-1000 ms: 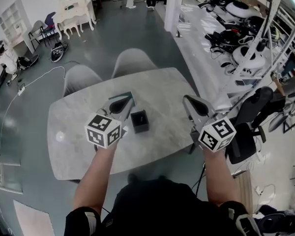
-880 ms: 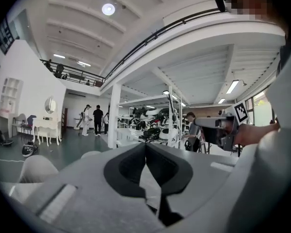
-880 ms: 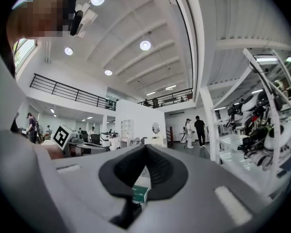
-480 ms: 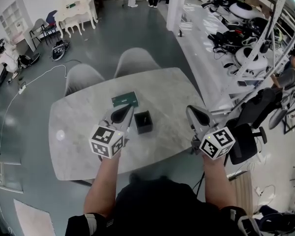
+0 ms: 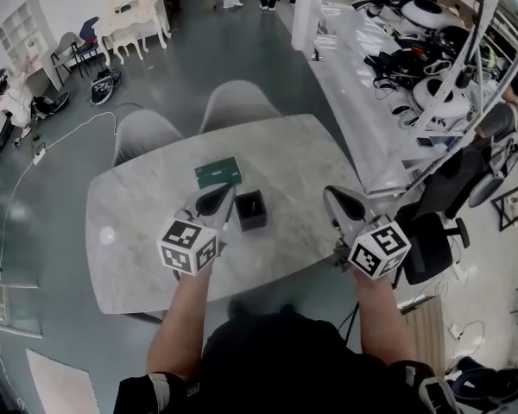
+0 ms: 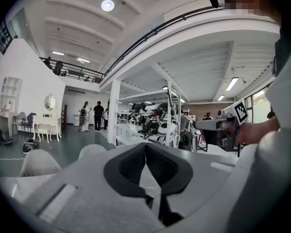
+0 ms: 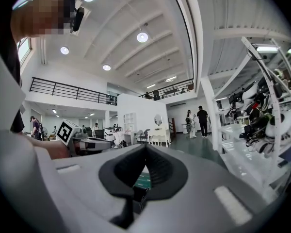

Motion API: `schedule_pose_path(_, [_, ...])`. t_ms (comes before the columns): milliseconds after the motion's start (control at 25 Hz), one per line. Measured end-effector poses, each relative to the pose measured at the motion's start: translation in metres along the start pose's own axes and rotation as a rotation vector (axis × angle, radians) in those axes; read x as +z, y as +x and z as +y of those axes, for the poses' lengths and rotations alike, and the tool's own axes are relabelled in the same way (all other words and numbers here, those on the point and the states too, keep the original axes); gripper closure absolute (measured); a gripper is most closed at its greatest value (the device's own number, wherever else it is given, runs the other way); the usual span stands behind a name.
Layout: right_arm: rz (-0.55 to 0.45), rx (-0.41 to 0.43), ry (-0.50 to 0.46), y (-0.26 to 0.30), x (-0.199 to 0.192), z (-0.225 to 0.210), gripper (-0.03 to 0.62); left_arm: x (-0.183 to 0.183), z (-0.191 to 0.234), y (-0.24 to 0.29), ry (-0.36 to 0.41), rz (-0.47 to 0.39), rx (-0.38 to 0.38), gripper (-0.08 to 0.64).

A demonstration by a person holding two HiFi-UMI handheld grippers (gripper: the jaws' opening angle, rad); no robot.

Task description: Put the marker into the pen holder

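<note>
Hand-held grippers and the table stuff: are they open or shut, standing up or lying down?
Left hand-held gripper: shut, holding nothing.
Right hand-held gripper: shut, holding nothing.
Pen holder: standing upright on the table, top open.
Green box: lying flat beyond the pen holder.
Chairs: two, empty, at the table's far side.

The head view shows one marble table (image 5: pixel 138 231), two grey chairs (image 5: pixel 142 136) (image 5: pixel 233 106) behind it, and on it one black pen holder (image 5: pixel 251 210) and one green box (image 5: pixel 218 172). There are two grippers, the left gripper (image 5: pixel 223 193) and the right gripper (image 5: pixel 335 197), each bearing one marker cube (image 5: pixel 188 247) (image 5: pixel 380 248). One white dressing table (image 5: pixel 125 24) stands by the far wall.
</note>
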State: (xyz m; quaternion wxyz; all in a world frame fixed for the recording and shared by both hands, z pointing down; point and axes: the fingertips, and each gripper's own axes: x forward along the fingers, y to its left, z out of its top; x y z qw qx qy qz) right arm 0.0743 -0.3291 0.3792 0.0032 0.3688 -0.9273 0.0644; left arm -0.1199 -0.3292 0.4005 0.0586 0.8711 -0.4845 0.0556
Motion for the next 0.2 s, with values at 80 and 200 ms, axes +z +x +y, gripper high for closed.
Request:
schedule_pose_path(80, [-0.002,0.001,0.003,-0.0011,0.0006,-0.0001,0.591,-0.0009,-0.0013,0.0001,-0.006,0.002,-0.001,0.549])
schedule_pose_path(200, [-0.005,0.003,0.008,-0.0031,0.0009,-0.001,0.591,-0.0013,-0.0043,0.0011,-0.01,0.004,-0.001,0.549])
